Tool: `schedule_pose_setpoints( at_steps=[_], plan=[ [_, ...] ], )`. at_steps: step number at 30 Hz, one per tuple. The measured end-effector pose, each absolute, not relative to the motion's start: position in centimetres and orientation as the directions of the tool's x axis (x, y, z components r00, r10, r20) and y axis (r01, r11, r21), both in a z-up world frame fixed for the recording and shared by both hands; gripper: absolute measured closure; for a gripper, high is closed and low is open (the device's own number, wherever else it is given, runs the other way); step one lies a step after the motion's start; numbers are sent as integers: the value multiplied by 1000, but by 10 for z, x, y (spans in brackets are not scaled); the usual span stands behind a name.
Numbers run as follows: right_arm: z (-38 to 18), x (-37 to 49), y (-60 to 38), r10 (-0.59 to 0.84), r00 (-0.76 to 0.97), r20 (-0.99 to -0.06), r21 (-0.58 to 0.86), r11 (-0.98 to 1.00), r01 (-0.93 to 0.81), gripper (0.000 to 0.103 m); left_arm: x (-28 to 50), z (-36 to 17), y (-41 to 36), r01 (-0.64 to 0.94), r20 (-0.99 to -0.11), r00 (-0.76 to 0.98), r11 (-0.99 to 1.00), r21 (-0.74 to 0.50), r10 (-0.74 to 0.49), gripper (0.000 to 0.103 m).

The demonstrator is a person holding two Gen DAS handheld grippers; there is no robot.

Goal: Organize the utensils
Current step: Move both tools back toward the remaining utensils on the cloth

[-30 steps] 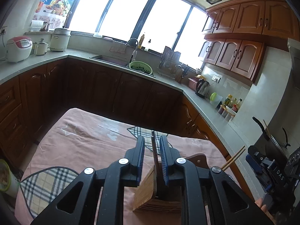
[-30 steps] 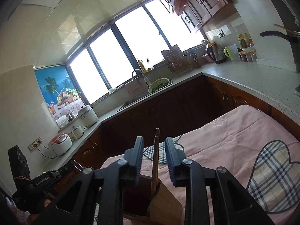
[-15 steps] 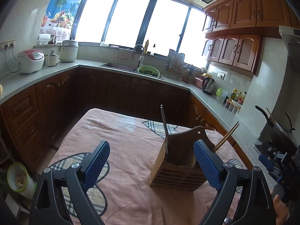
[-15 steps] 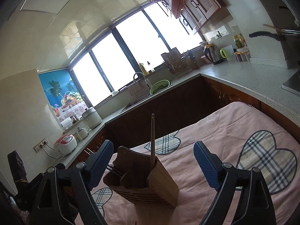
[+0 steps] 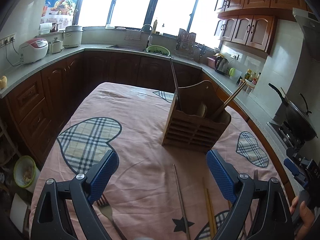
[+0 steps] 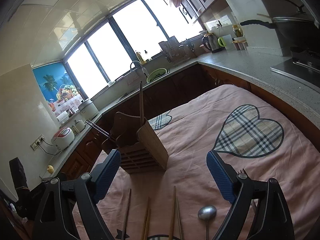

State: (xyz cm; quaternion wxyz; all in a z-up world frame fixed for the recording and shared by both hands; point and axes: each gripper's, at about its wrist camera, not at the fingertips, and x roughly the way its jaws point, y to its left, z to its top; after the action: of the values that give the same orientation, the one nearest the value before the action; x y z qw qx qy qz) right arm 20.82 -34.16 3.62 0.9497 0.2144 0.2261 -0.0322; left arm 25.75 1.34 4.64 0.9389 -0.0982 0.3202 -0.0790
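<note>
A wooden utensil holder (image 5: 195,129) (image 6: 144,148) stands on the pink tablecloth, with chopsticks (image 5: 177,84) (image 6: 141,102) upright in its compartments and more leaning out (image 5: 232,98). My left gripper (image 5: 162,175) is open, pulled back from the holder, nothing between its blue pads. My right gripper (image 6: 164,175) is also open and empty. Loose on the cloth near me lie a metal chopstick (image 5: 181,198), wooden chopsticks (image 5: 209,210) (image 6: 174,214), a fork (image 5: 107,210) and a metal spoon (image 6: 207,213). A second fork (image 5: 255,175) shows behind the left gripper's right finger.
The table (image 5: 130,108) sits in a U-shaped kitchen with dark cabinets and a grey counter (image 6: 250,64). A wok (image 5: 298,118) stands on the stove at right. The other hand-held gripper (image 5: 300,172) and a hand (image 5: 302,214) appear at the right edge.
Both grippers let go of the chopsticks they had stood in the holder, opened wide and drew back from it, bringing the loose utensils on the cloth into view.
</note>
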Motion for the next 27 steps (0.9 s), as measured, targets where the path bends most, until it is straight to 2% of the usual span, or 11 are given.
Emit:
schedule_pose_setpoints(
  at_steps=[5,13,27],
  plan=[
    [26,185,-335,13,867,-498,338,924,180,4,240,43,6,102,-614,755,967,-232,-227,9],
    [9,154,-319,-21,840,-542,239,955,178,4,224,33,9,88,-650,724,966,-244,-230,6],
    [-8,139,-312,-6,811,-585,211,964,159,4,232,17,-5,105,-702,660,958,-266,-267,6]
  ],
)
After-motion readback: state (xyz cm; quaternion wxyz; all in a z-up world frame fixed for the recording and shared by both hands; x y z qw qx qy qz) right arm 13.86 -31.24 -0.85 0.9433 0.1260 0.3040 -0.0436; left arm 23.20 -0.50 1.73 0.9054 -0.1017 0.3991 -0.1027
